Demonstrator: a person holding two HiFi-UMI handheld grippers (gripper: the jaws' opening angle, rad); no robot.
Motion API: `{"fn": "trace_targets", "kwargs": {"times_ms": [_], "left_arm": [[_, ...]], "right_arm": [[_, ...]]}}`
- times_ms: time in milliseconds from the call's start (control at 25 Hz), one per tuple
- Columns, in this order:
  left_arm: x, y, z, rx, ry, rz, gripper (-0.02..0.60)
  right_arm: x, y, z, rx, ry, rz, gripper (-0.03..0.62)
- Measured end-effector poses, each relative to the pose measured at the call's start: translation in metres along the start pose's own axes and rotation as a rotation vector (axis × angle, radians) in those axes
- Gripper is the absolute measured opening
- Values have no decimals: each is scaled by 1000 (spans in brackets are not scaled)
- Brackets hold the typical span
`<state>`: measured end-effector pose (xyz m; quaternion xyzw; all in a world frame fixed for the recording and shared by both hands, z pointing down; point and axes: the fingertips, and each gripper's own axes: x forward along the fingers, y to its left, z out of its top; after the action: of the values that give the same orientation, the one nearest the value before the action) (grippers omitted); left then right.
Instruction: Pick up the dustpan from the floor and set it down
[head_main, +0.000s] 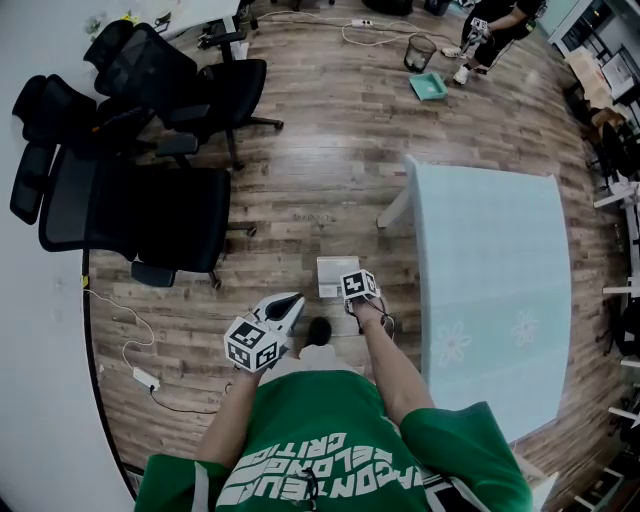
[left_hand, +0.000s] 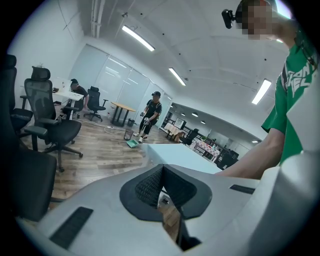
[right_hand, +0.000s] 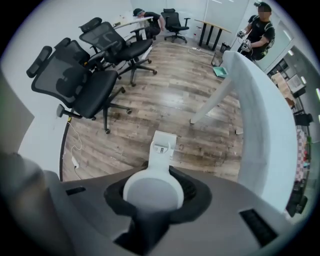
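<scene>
Between the dark ribbed pads (right_hand: 192, 190) of the right gripper (right_hand: 152, 180), the round white top of the dustpan (right_hand: 162, 145) handle fills the gap, and the jaws are closed about halfway onto it, pressing it on both sides. The handle runs straight away from that camera to the white pan, which rests on the wood floor (right_hand: 165, 100). In the head view the right gripper (head_main: 358, 300) points straight down, with the dustpan (head_main: 330, 275) showing just beside it at its 10 o'clock. The pads (left_hand: 149, 186) of the left gripper (left_hand: 161, 172) meet at their tips with only a thin slit behind them, so it is closed and holds nothing. In the head view the left gripper (head_main: 292, 303) hangs at 8 o'clock from the dustpan, near it but apart, and a black shoe (head_main: 319, 330) stands between the two grippers. A pale blue table (head_main: 490, 290) stands at 3 o'clock from the dustpan, and black office chairs (head_main: 140, 200) are grouped at 10 o'clock, well apart from it. A white cable (head_main: 130, 345) with a plug block lies on the floor at 8 o'clock from the left gripper. Far off at 1 o'clock another person (head_main: 495, 30) stands by a bin (head_main: 420, 50).
</scene>
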<state>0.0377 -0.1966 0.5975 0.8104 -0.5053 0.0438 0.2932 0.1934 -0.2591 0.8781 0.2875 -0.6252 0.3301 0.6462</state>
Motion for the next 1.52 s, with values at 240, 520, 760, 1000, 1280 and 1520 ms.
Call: {"fn": "trace_targets", "kwargs": {"times_ms": [240, 520, 760, 1000, 1280, 1520], "left_arm": [[-5, -1, 5, 4, -31, 14, 2], [-25, 6, 13, 26, -61, 28, 2], [-37, 9, 17, 28, -90, 21, 2], [-38, 1, 31, 67, -108, -7, 2], [-28, -8, 37, 93, -111, -40, 2], [-24, -10, 43, 105, -120, -51, 2]], "right_arm": [[0, -3, -18, 4, -25, -11, 106], [-19, -5, -30, -18, -122, -29, 106], [-55, -13, -36, 1, -239, -36, 106], [-114, -19, -35, -20, -421, -56, 106], [-190, -16, -33, -42, -617, -86, 106], [-255, -8, -31, -53, -760, -95, 106]]}}
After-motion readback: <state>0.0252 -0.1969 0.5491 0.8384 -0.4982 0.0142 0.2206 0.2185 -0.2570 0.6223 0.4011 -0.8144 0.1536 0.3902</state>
